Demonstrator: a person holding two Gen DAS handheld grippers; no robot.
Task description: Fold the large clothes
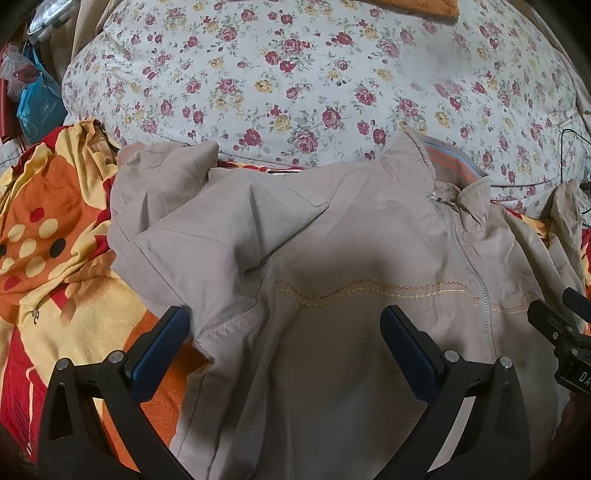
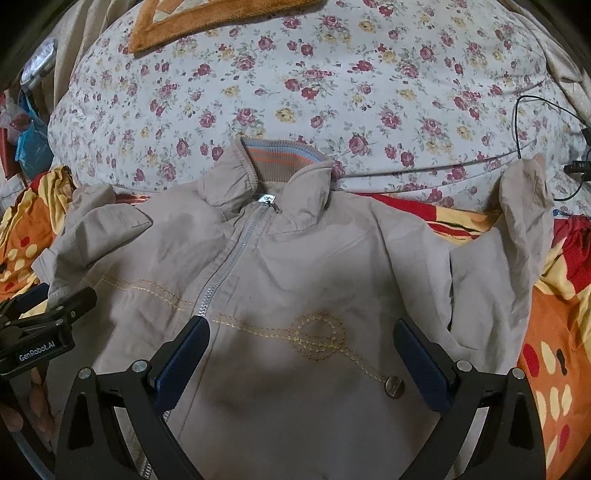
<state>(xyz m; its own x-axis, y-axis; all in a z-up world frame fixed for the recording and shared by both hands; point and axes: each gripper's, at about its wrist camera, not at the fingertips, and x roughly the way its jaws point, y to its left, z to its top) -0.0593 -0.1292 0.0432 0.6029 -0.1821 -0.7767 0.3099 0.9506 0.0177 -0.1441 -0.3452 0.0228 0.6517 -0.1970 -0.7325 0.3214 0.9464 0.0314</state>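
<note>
Left gripper [image 1: 284, 332]: your jaws gape, empty, over the jacket [image 1: 332, 258].
Right gripper [image 2: 301, 343]: jaws wide, zip [image 2: 236, 251] just left.

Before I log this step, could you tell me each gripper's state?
Left gripper: open, holding nothing, over the jacket.
Right gripper: open, holding nothing.

Domestic bedroom. Ahead of the tongs lies a bed with a rose-print quilt [image 2: 332, 92]; beneath them, an orange, red and yellow patterned bedsheet [image 1: 55, 229]. Plastic bags [image 1: 33, 96] hang far left. An orange-bordered blanket [image 2: 221, 18] lies beyond.
</note>
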